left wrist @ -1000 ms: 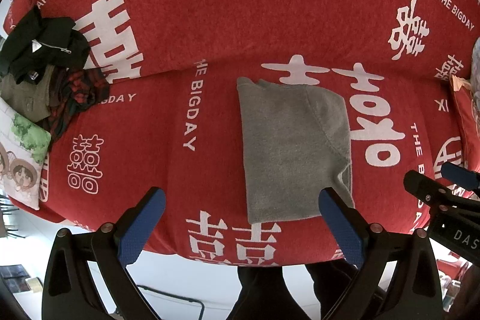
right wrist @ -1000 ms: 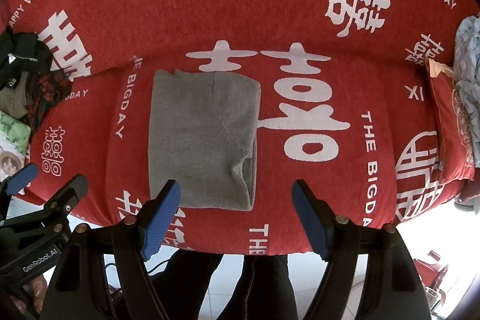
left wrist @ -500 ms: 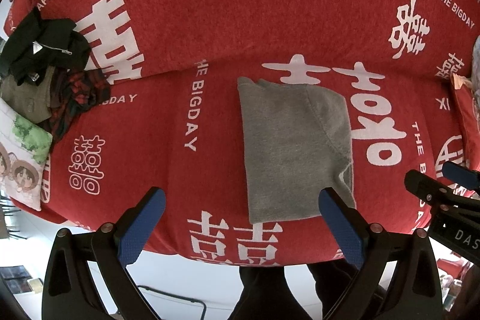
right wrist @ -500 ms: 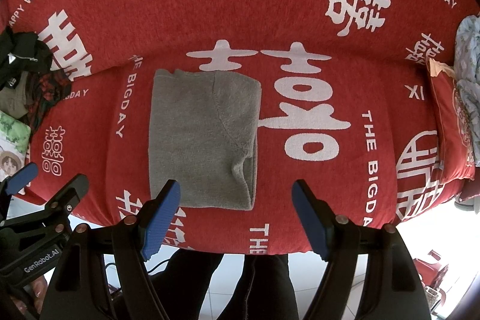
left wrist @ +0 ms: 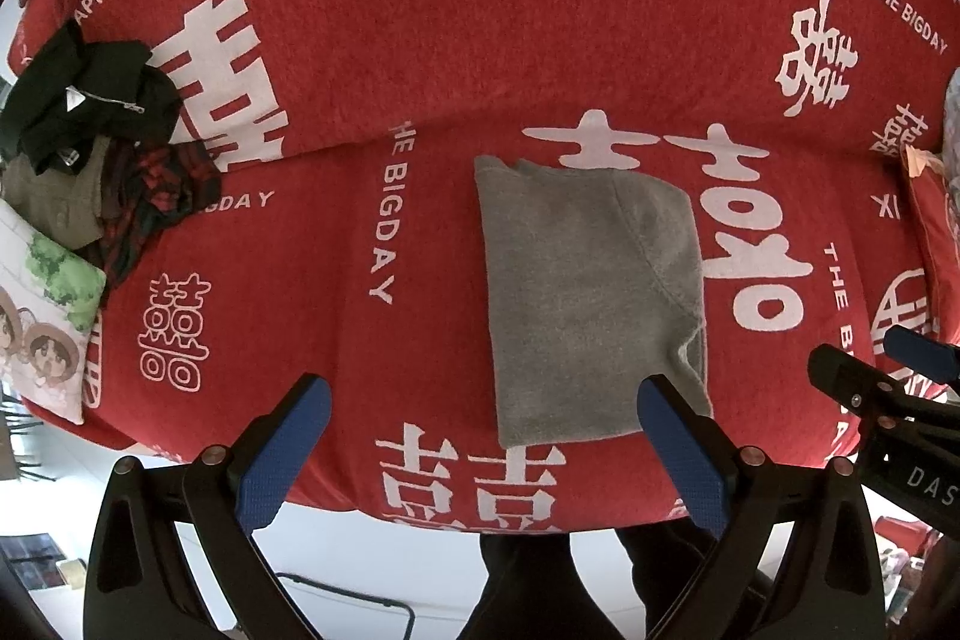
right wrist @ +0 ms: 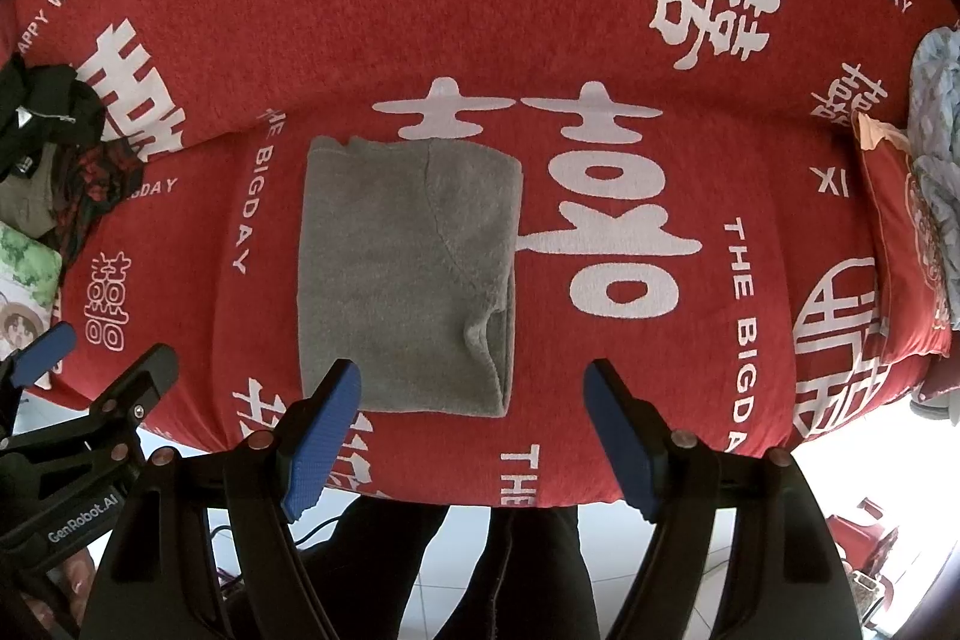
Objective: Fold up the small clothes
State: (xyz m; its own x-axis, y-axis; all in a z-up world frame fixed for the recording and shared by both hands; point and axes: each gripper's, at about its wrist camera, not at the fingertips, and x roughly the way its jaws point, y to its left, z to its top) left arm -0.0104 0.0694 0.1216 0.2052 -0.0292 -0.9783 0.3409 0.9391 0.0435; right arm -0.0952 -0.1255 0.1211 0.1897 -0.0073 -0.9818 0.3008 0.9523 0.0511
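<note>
A small grey knit garment (left wrist: 588, 298) lies folded into a flat rectangle on the seat of a red sofa (left wrist: 420, 40) with white lettering; it also shows in the right wrist view (right wrist: 408, 274). My left gripper (left wrist: 480, 448) is open and empty, held above the sofa's front edge, with its right finger over the garment's near right corner. My right gripper (right wrist: 474, 436) is open and empty, near the garment's front edge. Each gripper shows at the side of the other's view.
A heap of dark, olive and plaid clothes (left wrist: 90, 148) sits at the sofa's left end beside a cartoon-print cushion (left wrist: 42, 304). A red cushion (right wrist: 900, 244) and pale blue fabric (right wrist: 942, 148) lie at the right end. White floor lies below the sofa's front edge.
</note>
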